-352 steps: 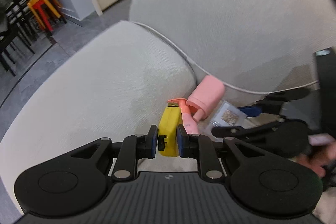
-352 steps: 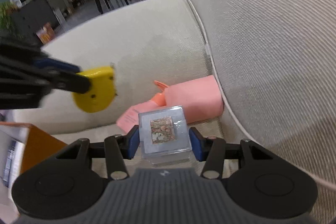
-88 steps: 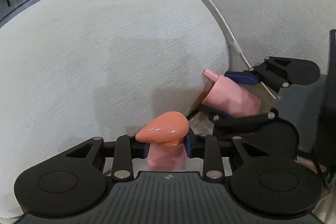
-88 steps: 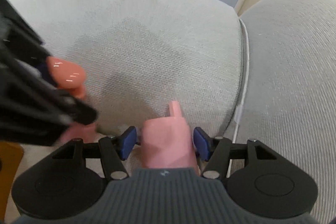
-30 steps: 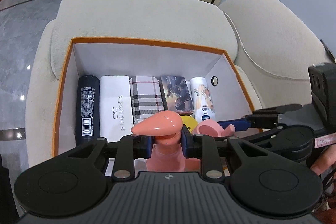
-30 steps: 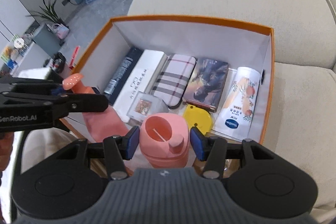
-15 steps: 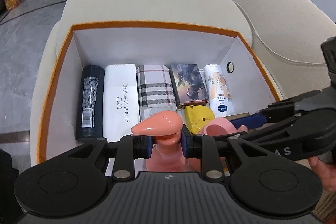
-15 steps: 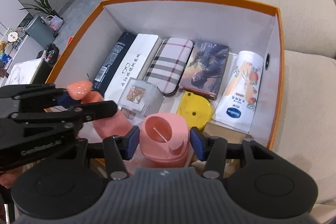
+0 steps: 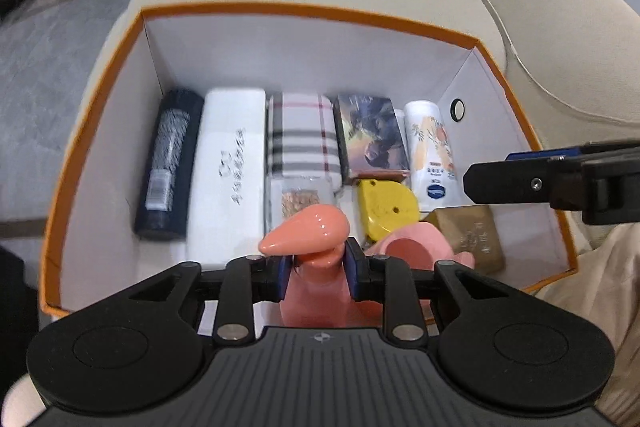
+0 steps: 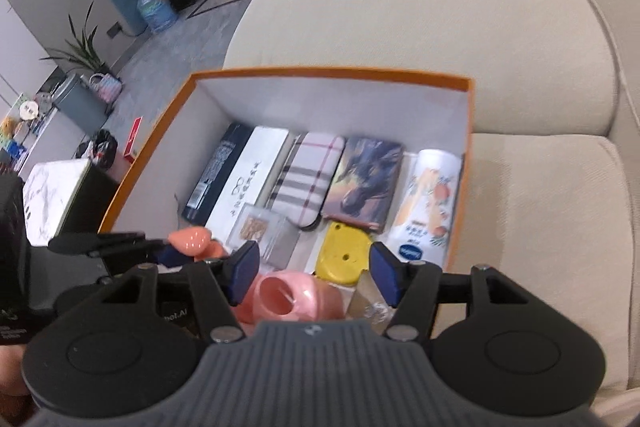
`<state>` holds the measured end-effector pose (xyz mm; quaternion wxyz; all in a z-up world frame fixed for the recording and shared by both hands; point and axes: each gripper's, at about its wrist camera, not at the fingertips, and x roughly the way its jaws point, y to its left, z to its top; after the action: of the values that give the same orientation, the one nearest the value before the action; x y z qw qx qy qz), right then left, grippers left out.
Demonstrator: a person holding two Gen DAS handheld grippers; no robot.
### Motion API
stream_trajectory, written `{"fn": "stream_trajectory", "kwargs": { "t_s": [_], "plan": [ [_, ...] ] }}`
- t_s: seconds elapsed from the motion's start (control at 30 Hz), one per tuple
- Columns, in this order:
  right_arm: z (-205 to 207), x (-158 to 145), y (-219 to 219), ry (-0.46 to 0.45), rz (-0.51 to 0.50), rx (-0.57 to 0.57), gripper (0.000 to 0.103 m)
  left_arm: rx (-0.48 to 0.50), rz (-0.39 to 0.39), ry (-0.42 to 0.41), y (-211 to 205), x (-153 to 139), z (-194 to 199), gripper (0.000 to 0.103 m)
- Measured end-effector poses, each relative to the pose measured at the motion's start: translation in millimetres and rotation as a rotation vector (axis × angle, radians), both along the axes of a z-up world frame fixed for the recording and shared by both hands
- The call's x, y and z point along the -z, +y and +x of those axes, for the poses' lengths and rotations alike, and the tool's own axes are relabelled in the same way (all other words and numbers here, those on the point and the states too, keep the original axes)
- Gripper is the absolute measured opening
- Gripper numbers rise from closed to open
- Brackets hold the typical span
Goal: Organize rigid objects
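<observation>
Right wrist view: the pink bottle (image 10: pixel 288 297), clamped half a second ago, now lies freed at lower centre in the orange box (image 10: pixel 328 73), right gripper (image 10: pixel 314 277) spreading clear. Left gripper (image 9: pixel 316 269), loosening, still brackets the pump bottle (image 9: pixel 308 231); drop-off nearly complete.

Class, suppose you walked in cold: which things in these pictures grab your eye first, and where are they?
The orange-rimmed box on the sofa, with cases and bottles lined up inside. At its near end, the left hand-held gripper flanks a pink pump bottle, jaws opening. Beside it lies a pink bottle.
</observation>
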<state>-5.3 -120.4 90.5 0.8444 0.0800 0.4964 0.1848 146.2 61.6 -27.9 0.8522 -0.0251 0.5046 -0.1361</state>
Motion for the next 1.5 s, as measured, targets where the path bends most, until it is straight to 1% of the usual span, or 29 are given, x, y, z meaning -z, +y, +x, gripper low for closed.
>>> {"fn": "stream_trajectory", "kwargs": {
  "t_s": [0.07, 0.13, 0.17, 0.23, 0.27, 0.37, 0.47, 0.57, 0.67, 0.77, 0.83, 0.9, 0.93, 1.0, 1.07, 1.13, 1.2, 1.27, 1.37, 1.43, 1.5],
  "plan": [
    [-1.0, 1.1, -3.2, 0.008, 0.003, 0.014, 0.061, 0.009, 0.001, 0.030, -1.2, -1.5, 1.9, 0.033],
    [-2.4, 3.0, -5.4, 0.020, 0.012, 0.023, 0.061, 0.015, 0.026, 0.062, -2.9, -1.9, 3.3, 0.038],
    [-3.0, 3.5, -6.1, 0.024, 0.015, 0.024, 0.061, 0.014, 0.033, 0.074, -2.9, -1.4, 3.6, 0.042],
    [-4.8, 3.9, -6.9, 0.025, 0.018, 0.023, 0.061, 0.025, 0.042, 0.092, -2.8, -3.8, 3.0, 0.047],
    [-5.9, 3.5, -7.4, 0.023, 0.018, 0.023, 0.061, 0.023, 0.043, 0.096, -2.2, -5.9, 1.8, 0.051],
    [-7.4, 1.3, -10.1, 0.019, 0.020, 0.027, 0.061, 0.020, 0.041, 0.096, -0.1, -15.4, -1.9, 0.058],
    [-8.6, -1.0, -15.1, 0.012, 0.014, 0.044, 0.061, 0.030, 0.020, 0.085, 4.3, -29.4, -10.1, 0.065],
    [-11.2, -4.0, -20.8, 0.001, 0.018, 0.058, 0.061, 0.029, -0.016, 0.052, 12.9, -46.2, -21.9, 0.065],
    [-15.1, -7.8, -24.5, -0.014, 0.021, 0.066, 0.062, -0.016, -0.086, -0.025, 27.3, -68.5, -33.7, 0.066],
    [-19.5, -12.2, -23.5, -0.029, 0.017, 0.065, 0.063, -0.062, -0.118, -0.126, 33.8, -91.9, -40.3, 0.068],
    [-24.4, -17.4, -20.1, -0.049, 0.011, 0.061, 0.064, -0.089, -0.106, -0.192, 30.7, -105.3, -43.5, 0.070],
    [-30.6, -24.1, -16.6, -0.078, -0.005, 0.057, 0.067, -0.106, -0.078, -0.260, 24.1, -115.3, -48.7, 0.072],
    [-35.5, -29.0, -14.2, -0.101, -0.020, 0.058, 0.069, -0.110, -0.062, -0.310, 20.1, -120.3, -53.4, 0.075],
    [-45.5, -37.9, -12.0, -0.147, -0.049, 0.073, 0.072, -0.116, -0.028, -0.394, 11.7, -127.7, -62.0, 0.086],
    [-55.4, -46.3, -10.5, -0.188, -0.078, 0.091, 0.077, -0.131, -0.002, -0.454, 4.5, -132.1, -70.9, 0.089],
    [-66.5, -53.6, -10.6, -0.230, -0.097, 0.113, 0.078, -0.148, 0.017, -0.495, -1.0, -133.1, -78.3, 0.092],
    [-77.6, -58.3, -10.7, -0.257, -0.105, 0.135, 0.081, -0.171, 0.040, -0.526, -5.4, -131.8, -86.2, 0.093],
    [-89.9, -61.8, -11.0, -0.287, -0.110, 0.158, 0.081, -0.203, 0.092, -0.547, -11.5, -126.8, -92.0, 0.093],
    [-106.0, -63.7, -11.7, -0.322, -0.132, 0.183, 0.081, -0.249, 0.146, -0.571, -18.9, -116.3, -98.5, 0.093],
    [-116.6, -63.3, -12.7, -0.355, -0.141, 0.200, 0.082, -0.243, 0.146, -0.555, -21.8, -111.0, -101.1, 0.093],
    [-124.2, -61.6, -13.2, -0.378, -0.146, 0.208, 0.093, -0.252, 0.100, -0.535, -20.4, -107.4, -103.1, 0.093]
  ]
}}
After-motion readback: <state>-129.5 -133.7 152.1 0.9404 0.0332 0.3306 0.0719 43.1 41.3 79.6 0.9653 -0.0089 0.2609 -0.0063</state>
